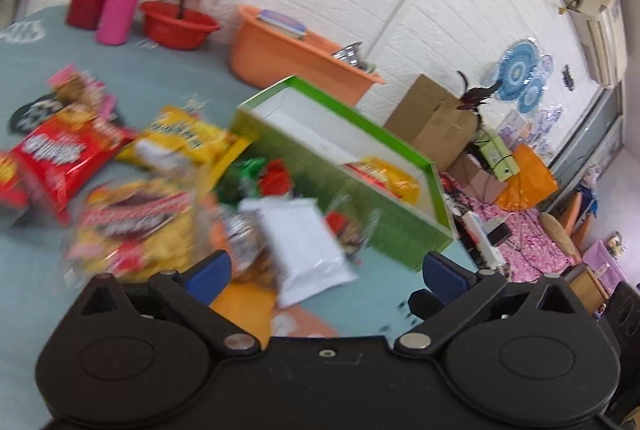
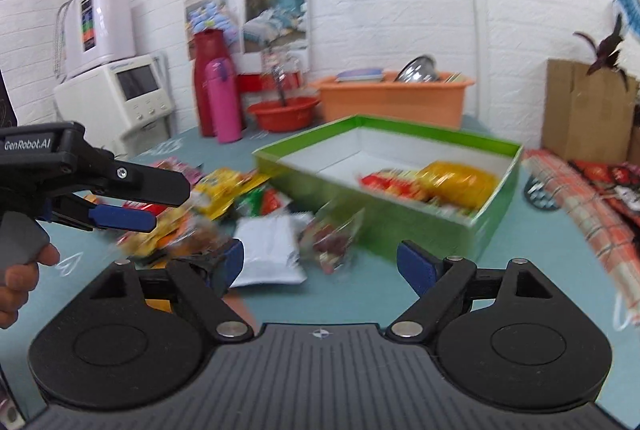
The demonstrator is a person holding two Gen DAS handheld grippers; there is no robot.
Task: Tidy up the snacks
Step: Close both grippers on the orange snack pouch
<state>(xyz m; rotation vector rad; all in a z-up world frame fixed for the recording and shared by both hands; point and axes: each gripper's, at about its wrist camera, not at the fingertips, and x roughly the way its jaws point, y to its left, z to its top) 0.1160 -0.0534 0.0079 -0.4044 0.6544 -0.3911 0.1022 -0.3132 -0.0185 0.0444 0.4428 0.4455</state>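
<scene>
green box (image 2: pixel 384 214) rim near snack pile (image 2: pixel 224 214) | teal table (image 2: pixel 352 294) bare before tongs

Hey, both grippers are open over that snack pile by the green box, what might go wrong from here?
1. The packets overlap in a loose heap, so the left gripper, jaws wide, may pinch the white packet together with a neighbour.
2. The green box stands close behind the heap; a forward reach by the right gripper may shove it across the table.
3. Both frames are blurred, so aim may be off.
</scene>
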